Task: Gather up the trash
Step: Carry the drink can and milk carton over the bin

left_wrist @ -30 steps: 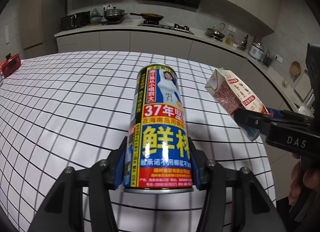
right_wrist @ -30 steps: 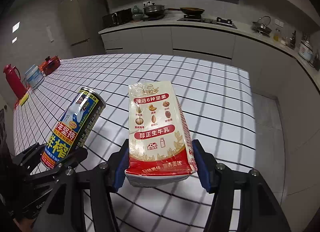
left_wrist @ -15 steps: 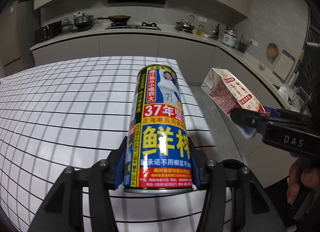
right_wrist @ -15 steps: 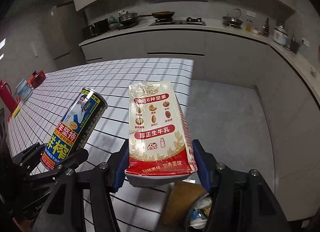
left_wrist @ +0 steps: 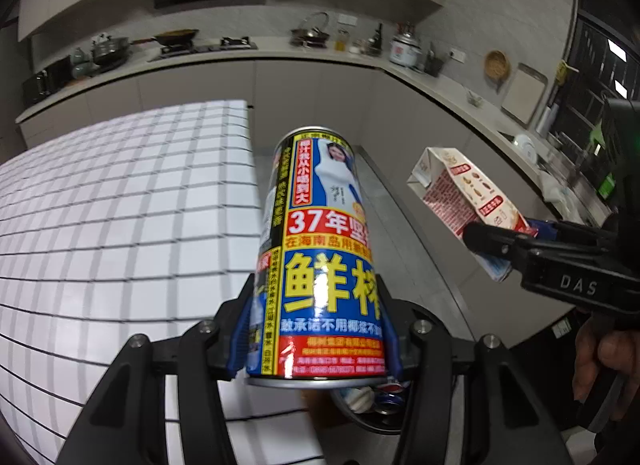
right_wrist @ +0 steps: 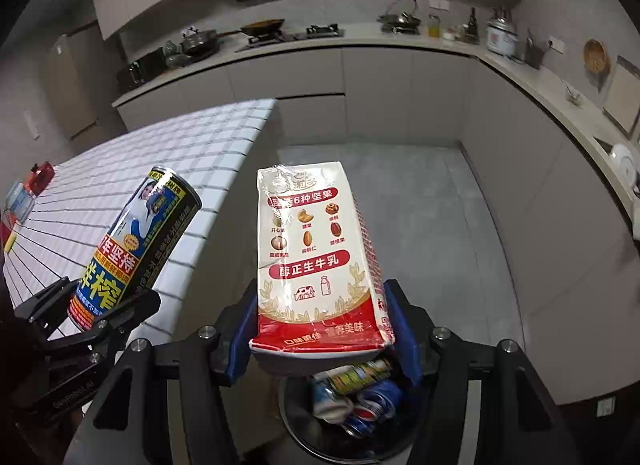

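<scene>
My left gripper [left_wrist: 316, 349] is shut on a tall blue, yellow and red drink can [left_wrist: 320, 257], held upright in the air past the table's right edge. It also shows in the right wrist view [right_wrist: 132, 245]. My right gripper [right_wrist: 320, 341] is shut on a white and red milk carton [right_wrist: 320, 261], held above a round trash bin [right_wrist: 304, 429] on the floor. The bin holds crushed cans and bottles [right_wrist: 356, 397]. The carton also shows in the left wrist view [left_wrist: 468, 205], to the right of the can. The bin's edge [left_wrist: 376, 421] peeks out below the can.
A table with a white grid-pattern cloth [right_wrist: 160, 169] lies to the left, with red and blue items [right_wrist: 28, 189] at its far end. Grey kitchen counters [right_wrist: 400, 45] with cookware run along the back and right walls. Grey floor [right_wrist: 440, 225] lies ahead.
Both grippers have swung right, off the table, with the can and carton still held. The trash bin has come into view below them.
</scene>
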Motion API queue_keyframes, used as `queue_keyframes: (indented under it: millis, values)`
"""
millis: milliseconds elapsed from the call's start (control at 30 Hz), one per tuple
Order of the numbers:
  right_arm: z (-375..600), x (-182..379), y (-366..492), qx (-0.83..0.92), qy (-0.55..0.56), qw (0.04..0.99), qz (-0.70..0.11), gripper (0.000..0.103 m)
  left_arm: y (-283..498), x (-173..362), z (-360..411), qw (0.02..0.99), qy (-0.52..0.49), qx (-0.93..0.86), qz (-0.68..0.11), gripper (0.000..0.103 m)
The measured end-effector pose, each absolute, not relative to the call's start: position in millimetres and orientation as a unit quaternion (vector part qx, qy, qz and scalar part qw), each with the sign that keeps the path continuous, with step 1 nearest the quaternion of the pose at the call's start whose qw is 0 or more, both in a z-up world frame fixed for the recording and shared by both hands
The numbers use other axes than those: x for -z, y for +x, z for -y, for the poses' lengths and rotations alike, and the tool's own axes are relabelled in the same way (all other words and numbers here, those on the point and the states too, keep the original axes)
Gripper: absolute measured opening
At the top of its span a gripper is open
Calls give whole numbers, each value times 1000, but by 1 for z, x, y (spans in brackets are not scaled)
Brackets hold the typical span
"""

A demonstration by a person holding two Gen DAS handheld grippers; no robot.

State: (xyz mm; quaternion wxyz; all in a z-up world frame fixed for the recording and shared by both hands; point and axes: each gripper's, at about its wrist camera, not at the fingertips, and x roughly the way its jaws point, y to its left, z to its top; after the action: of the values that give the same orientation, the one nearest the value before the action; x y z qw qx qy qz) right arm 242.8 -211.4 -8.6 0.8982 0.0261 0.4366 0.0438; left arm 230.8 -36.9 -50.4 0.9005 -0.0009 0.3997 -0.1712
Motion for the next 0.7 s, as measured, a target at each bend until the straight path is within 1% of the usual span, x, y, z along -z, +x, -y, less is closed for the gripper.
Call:
queue_keyframes:
  millis: [167,367,700]
  values:
    - [250,27,226,-29,28,890,-454,61,220,65,73,891,-1,191,-413,54]
    - [286,58,212,-25,30,877,-478,61,206,100,109,876,0,190,-444,54]
    - [303,120,194,-57,11,853,-518,61,189,143,125,854,-19,171,-492,54]
